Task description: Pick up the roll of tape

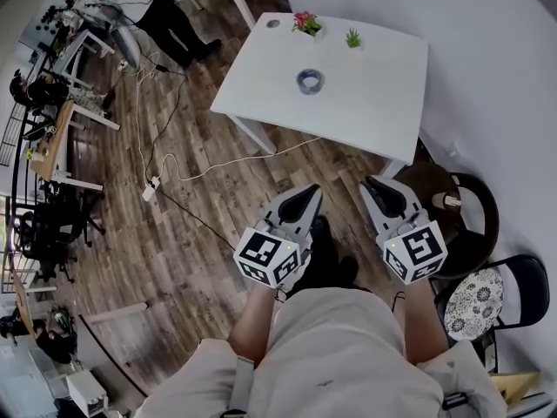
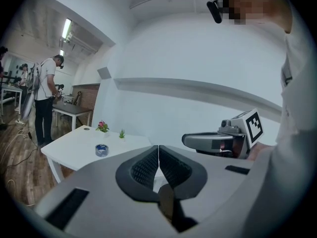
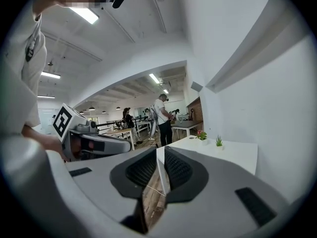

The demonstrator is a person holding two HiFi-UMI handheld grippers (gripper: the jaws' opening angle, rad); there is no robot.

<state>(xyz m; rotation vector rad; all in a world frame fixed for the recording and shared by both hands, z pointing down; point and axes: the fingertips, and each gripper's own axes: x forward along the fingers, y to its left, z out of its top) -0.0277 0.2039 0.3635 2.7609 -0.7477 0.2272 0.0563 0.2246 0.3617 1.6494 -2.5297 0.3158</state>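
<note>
The grey-blue roll of tape [image 1: 310,81] is found lying flat, hole upward, on the left half of the white rectangular table [image 1: 383,103], nearer its near edge than its far one. Both tools are held short of that near edge, well apart from the roll. The left gripper [image 1: 307,192] is closed on nothing. The right gripper [image 1: 372,181] is slightly parted and empty. The roll lies straight ahead, and the left gripper is judged marginally nearer.
</note>
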